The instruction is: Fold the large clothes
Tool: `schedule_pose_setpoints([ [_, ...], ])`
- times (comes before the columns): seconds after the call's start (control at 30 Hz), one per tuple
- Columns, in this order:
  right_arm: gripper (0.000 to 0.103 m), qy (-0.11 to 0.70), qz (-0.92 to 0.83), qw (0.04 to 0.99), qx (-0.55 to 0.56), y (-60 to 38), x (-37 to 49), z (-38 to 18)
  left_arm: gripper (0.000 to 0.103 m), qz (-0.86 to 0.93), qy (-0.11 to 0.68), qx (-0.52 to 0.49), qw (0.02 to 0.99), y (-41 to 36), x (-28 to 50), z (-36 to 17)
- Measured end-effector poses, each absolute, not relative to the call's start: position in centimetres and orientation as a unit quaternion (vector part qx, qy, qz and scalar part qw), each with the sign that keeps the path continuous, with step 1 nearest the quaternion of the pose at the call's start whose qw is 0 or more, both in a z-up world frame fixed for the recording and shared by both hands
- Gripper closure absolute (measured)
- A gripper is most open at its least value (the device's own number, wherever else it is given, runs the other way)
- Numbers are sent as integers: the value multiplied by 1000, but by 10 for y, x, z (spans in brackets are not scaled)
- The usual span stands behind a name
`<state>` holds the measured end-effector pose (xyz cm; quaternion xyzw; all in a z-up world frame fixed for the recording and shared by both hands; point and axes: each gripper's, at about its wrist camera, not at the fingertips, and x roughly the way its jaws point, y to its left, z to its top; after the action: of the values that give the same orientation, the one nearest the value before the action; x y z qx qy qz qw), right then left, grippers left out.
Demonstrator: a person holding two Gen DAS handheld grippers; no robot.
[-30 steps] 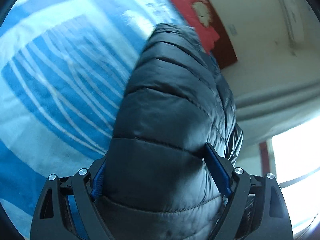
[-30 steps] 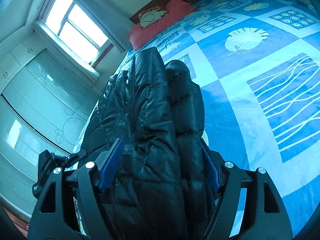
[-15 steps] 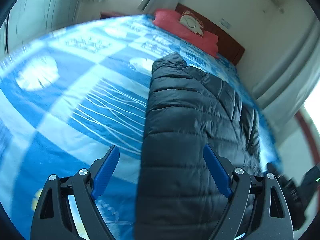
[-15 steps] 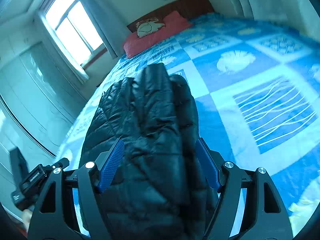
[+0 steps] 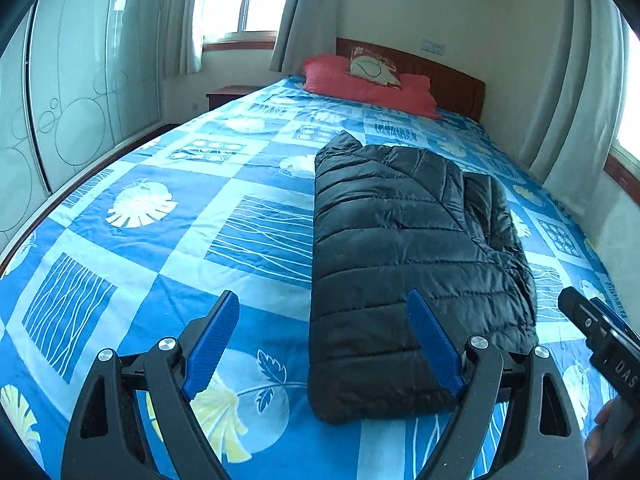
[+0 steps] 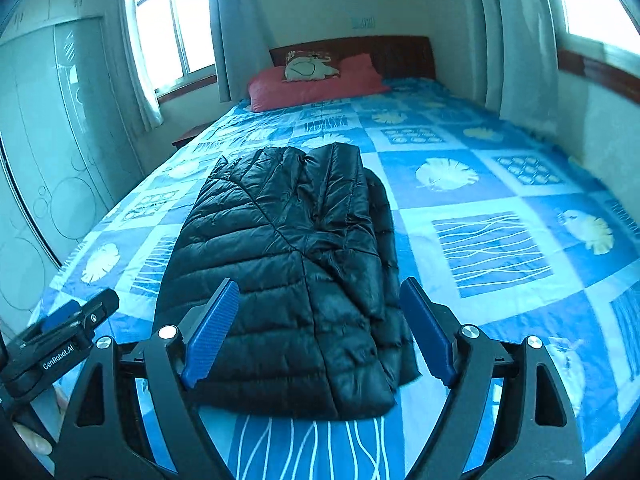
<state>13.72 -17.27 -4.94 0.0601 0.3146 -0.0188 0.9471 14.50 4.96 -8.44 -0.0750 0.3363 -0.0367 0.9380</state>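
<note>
A black quilted puffer jacket (image 5: pixel 400 248) lies folded lengthwise on the blue patterned bedspread (image 5: pixel 168 208); it also shows in the right wrist view (image 6: pixel 288 264). My left gripper (image 5: pixel 324 340) is open and empty, raised above the bed with the jacket's near left edge showing between its blue pads. My right gripper (image 6: pixel 316 328) is open and empty, raised over the jacket's near end. Each gripper shows at the edge of the other's view: the right one at the lower right, the left one at the lower left.
Red pillows (image 5: pixel 368 84) and a cartoon cushion (image 6: pixel 308 65) lie at the wooden headboard. A frosted sliding wardrobe (image 5: pixel 72 80) lines the left side. A nightstand (image 5: pixel 228 94) stands by the window. Curtains and a wall close the right side.
Both grippers let go of the jacket and pulled back and up. The jacket went from hanging in the jaws to lying flat on the bed.
</note>
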Motion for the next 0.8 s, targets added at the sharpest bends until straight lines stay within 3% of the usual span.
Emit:
schedule_pose_setpoints([
  [0.8, 20, 302, -39, 952, 15, -166, 103, -45, 18, -49, 324, -37, 944, 23, 113, -77],
])
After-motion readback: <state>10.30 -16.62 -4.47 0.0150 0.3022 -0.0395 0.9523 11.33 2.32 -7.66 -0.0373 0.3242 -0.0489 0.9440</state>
